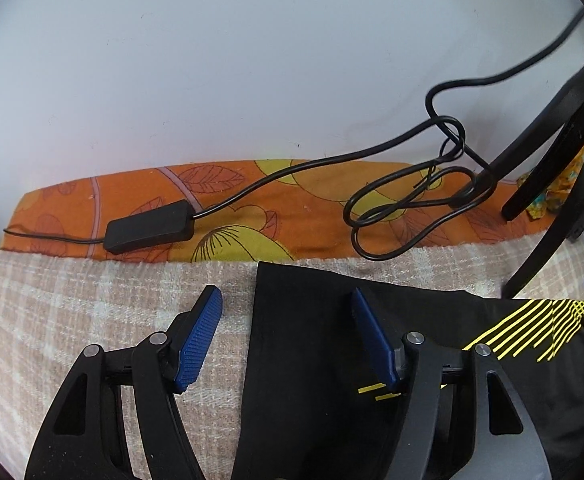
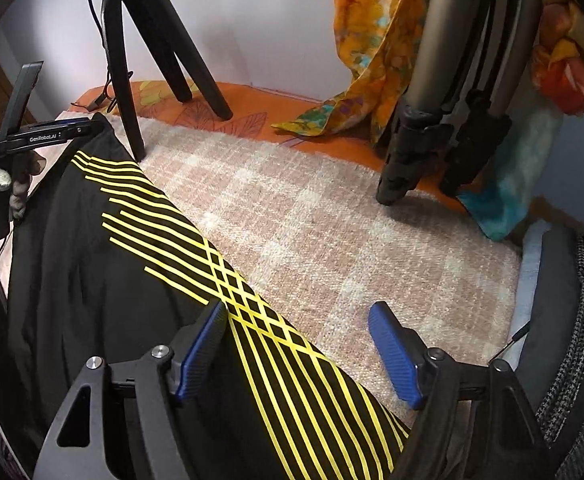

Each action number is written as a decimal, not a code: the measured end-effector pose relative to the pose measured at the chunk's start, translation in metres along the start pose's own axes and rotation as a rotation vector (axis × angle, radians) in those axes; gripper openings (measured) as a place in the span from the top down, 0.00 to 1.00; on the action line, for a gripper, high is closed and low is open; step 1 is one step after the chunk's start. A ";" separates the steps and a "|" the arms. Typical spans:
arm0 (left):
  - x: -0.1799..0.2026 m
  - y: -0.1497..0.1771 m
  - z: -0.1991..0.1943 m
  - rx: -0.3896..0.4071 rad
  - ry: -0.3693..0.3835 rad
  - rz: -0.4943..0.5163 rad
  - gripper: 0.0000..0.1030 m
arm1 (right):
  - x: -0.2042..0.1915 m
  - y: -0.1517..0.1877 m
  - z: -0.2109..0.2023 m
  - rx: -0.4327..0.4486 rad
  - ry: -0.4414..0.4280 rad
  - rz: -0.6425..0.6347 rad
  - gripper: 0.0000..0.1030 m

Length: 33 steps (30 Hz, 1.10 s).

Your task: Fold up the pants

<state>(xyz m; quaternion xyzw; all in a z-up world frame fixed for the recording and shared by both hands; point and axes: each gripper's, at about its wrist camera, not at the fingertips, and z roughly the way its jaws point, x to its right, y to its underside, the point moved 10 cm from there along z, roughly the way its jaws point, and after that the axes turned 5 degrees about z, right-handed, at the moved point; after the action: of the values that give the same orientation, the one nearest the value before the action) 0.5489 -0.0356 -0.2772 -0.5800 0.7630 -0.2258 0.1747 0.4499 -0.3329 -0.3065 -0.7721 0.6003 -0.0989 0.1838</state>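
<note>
Pants lie lengthwise between the spread right tongs and left tongs.

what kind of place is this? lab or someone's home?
Probably a home, likely a bed used as a recording spot: a checked woven blanket over an orange leaf-print sheet against a plain wall, black pants laid out, camera tripods standing on the bedding.
</note>
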 end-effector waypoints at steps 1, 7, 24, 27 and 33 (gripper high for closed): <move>0.002 0.000 0.001 0.004 -0.001 0.002 0.38 | -0.002 0.001 -0.001 0.000 0.002 -0.013 0.34; 0.015 0.001 -0.004 0.031 0.015 0.015 0.89 | -0.014 0.005 -0.005 0.019 -0.015 -0.046 0.72; 0.010 0.024 -0.058 0.154 0.047 0.002 0.98 | -0.020 0.020 -0.050 0.123 -0.047 -0.024 1.00; -0.001 0.007 -0.083 0.167 0.049 0.000 0.98 | -0.028 0.019 -0.065 0.142 -0.034 -0.039 1.00; -0.006 0.013 -0.122 0.215 0.057 -0.011 0.98 | -0.039 0.021 -0.095 0.182 -0.029 -0.053 1.00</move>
<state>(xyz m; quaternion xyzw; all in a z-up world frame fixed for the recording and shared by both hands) 0.4755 -0.0095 -0.1826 -0.5553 0.7358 -0.3237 0.2131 0.3854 -0.3153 -0.2254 -0.7691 0.5654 -0.1466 0.2595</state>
